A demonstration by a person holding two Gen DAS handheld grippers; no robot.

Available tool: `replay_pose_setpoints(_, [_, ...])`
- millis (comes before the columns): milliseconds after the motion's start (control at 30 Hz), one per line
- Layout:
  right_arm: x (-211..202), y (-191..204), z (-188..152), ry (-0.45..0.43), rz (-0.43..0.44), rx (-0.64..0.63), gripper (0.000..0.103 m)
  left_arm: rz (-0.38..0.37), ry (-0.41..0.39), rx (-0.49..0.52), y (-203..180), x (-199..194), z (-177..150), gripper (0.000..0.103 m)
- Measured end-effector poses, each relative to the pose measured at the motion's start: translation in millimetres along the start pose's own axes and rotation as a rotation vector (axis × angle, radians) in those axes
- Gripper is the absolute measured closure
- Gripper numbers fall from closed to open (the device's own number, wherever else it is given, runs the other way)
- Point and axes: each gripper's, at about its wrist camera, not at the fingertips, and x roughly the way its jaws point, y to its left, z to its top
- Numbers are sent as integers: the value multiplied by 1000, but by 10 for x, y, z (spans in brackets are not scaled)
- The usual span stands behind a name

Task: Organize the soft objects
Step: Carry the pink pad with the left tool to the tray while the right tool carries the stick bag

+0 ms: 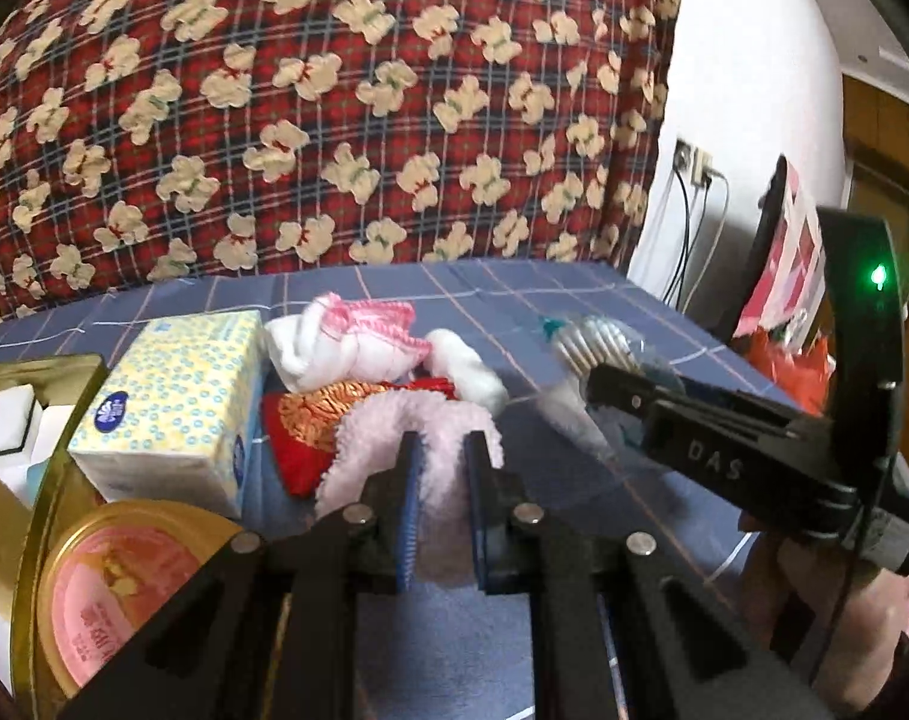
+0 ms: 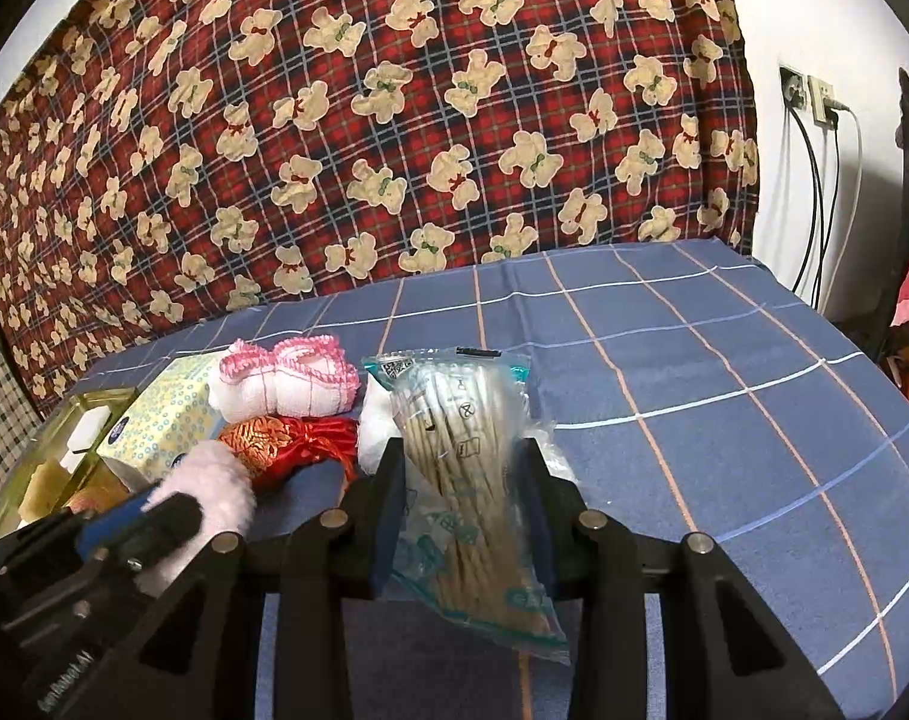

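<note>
Fluffy pink plush (image 1: pixel 436 456) sat pinched in our left hand-held gripper (image 1: pixel 441 450) above the blue checked surface (image 2: pixel 694 360); our right hand-held gripper (image 2: pixel 463 468) clamped a cotton-swab bag (image 2: pixel 466 450) beside it.

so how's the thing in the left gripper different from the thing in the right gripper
The left gripper is shut on a pale pink fluffy piece, soft and opaque. The right gripper is shut on a clear plastic bag of cotton swabs, so its contents show. The fluffy piece is squeezed thin between the pads, while the bag holds its jaws wider. Both are pinched over the blue checked cloth.
</note>
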Motion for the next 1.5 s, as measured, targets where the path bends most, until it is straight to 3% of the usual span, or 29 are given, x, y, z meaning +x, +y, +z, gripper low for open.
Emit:
replay_pose_setpoints(233, [-89, -1, -1, -52, 34, 7, 64, 44, -65, -33, 64, -114, 0, 91])
replay_pose_setpoints(633, [-67, 164, 14, -69, 35, -22, 64, 123, -124, 25, 49, -179, 27, 91])
replay_pose_setpoints(1500, [-80, 554, 32, -158, 39, -77, 64, 167, -218, -9, 298, -353, 10, 91])
